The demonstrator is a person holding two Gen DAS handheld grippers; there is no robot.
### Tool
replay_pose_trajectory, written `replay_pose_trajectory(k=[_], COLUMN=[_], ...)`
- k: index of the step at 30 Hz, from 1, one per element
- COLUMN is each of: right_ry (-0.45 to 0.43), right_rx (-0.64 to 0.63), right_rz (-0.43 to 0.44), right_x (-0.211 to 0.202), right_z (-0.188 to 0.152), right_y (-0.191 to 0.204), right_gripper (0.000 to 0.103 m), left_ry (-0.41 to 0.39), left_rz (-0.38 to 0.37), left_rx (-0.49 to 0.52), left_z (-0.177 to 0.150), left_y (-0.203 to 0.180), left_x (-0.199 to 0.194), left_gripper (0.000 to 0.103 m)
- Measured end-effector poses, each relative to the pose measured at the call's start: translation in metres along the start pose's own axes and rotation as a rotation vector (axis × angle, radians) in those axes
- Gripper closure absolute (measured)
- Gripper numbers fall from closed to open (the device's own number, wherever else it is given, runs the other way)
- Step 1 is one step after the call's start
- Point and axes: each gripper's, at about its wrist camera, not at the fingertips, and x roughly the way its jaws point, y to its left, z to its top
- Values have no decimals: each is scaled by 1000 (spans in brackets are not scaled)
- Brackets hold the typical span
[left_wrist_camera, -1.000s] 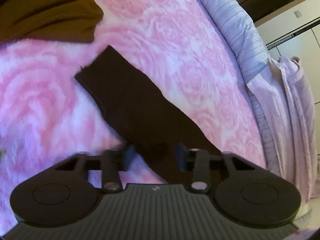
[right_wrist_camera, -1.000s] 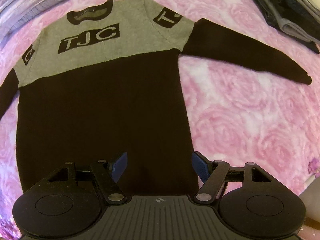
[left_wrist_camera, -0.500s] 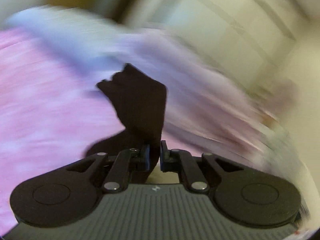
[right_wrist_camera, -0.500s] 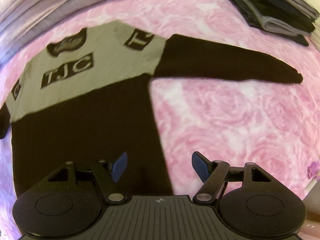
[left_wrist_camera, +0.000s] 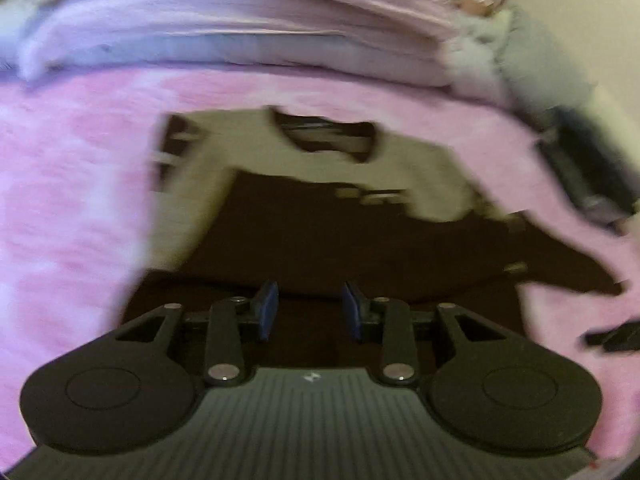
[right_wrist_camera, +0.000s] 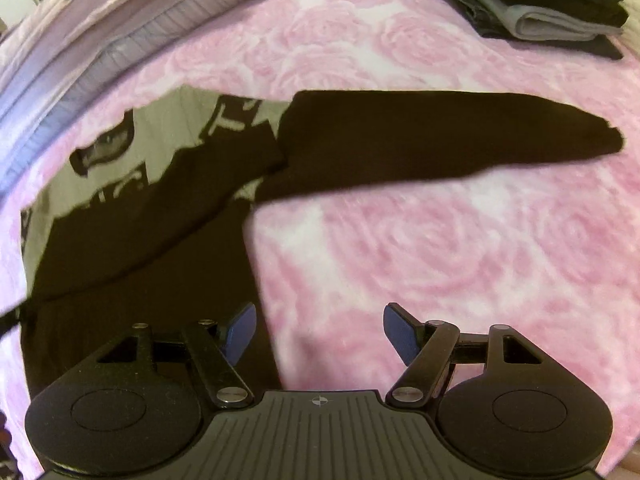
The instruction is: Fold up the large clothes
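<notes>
1. Left wrist view is motion-blurred. The sweater [left_wrist_camera: 320, 216] lies flat on the pink rose blanket [left_wrist_camera: 72, 200], grey yoke and black collar at the far end, black body nearest the camera.
2. One black sleeve [left_wrist_camera: 360, 240] is folded across the chest, lying diagonally over the grey yoke and part of the lettering.
3. Left gripper [left_wrist_camera: 309, 311]: jaws have just been opening. Blue pads stand apart with a gap between them and nothing in it; dark fabric shows below, contact not clear.
4. Right wrist view is sharper. The other sleeve [right_wrist_camera: 440, 136] lies straight out on the blanket toward the right, cuff at the far right end.
5. Right gripper [right_wrist_camera: 319, 334]: jaws wide apart, empty. It hangs above the sweater's right side edge, left pad over black fabric, right pad over bare blanket.
6. A stack of folded clothes [right_wrist_camera: 540, 4] sits on the blanket at the top right, well apart from the sweater.
7. Lilac striped bedding [right_wrist_camera: 120, 28] runs along the far edge of the blanket, beyond the collar.
</notes>
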Motion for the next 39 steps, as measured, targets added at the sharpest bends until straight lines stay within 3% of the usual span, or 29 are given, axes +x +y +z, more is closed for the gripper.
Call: replay_pose_trajectory(k=[2, 5, 12, 14, 15, 16, 19, 22, 26, 28, 30, 35, 38, 39], right_ry=[4, 5, 41, 45, 46, 46, 35, 43, 35, 25, -7, -156, -299, -336], right_rx=[26, 43, 62, 76, 80, 81, 82, 84, 64, 62, 76, 278, 489, 552], right_rz=[6, 35, 10, -1, -8, -14, -33, -43, -60, -68, -77, -15, 76, 91], right_x=[8, 16, 29, 30, 30, 30, 29, 34, 36, 35, 31, 19, 15, 15], right_z=[6, 11, 9, 7, 5, 5, 2, -1, -3, -2, 0, 10, 13, 15], right_y=[0, 2, -6, -10, -12, -13, -13, -10, -5, -7, -17, -77, -127, -142], right_gripper=[35, 35, 35, 35, 35, 35, 35, 35, 35, 35, 35, 35, 37, 43], left_ry=[-19, -34, 7, 15, 17, 3, -6, 71, 66, 65, 61, -18, -41, -28], left_rz=[83, 185, 303, 357, 355, 359, 392, 373, 345, 322, 289, 209, 156, 131], left_rx=[96, 327, 811, 866, 870, 850, 656, 450, 459, 444, 398, 260, 198, 150], left_z=[1, -1, -39, -45, -45, -43, -32, -34, -28, -19, -10, 2, 6, 8], left_y=[8, 8, 0, 3, 6, 10, 28, 53, 49, 51, 57, 60, 54, 55], left_x=[0, 2, 30, 39, 40, 40, 31, 33, 30, 22, 9, -23, -13, -2], left_gripper=[73, 73, 72, 86, 94, 95, 95, 95, 89, 77, 76, 77, 77, 77])
